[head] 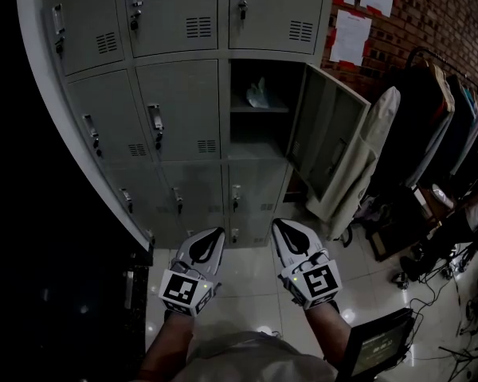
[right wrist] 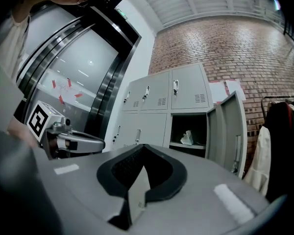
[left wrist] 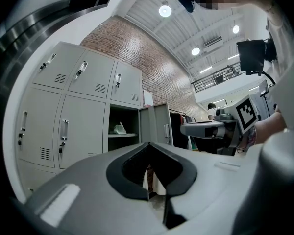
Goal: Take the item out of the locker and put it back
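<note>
We see a brick wall (head: 438,14) with papers (head: 351,35) on it. Below are a clothes rack (head: 442,110) and a white garment (head: 365,161) — cables (head: 450,293) trail over the tiled floor (head: 247,289).

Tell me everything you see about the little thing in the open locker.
The item is small, pale and crumpled, like thin plastic or a scrunched bag; it is too small to tell more. It sits alone on the shelf in the upper part of the open locker. Only the shelf touches it.
</note>
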A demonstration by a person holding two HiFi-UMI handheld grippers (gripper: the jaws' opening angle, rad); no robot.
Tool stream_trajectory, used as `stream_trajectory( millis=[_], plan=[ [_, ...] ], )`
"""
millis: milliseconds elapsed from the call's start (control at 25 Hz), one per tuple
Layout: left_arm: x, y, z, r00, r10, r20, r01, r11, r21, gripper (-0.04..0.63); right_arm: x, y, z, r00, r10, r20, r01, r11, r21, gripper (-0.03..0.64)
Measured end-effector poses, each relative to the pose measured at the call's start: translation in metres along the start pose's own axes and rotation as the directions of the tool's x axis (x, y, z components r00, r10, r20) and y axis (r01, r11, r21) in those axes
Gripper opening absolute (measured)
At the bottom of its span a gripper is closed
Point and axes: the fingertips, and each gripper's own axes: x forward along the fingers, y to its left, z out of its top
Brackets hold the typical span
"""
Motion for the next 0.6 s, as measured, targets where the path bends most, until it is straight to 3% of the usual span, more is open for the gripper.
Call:
stream_trajectory(
  millis=[600],
  plan=[
    [0.003, -0.011, 0.000, 1.000, -0.015, -0.006, 0.015, 0.999, 0.030, 0.003, -0.005, -0.005, 0.001, 1.000, -0.005, -0.005, 0.005, 0.999, -0.037, 0.003]
  ],
)
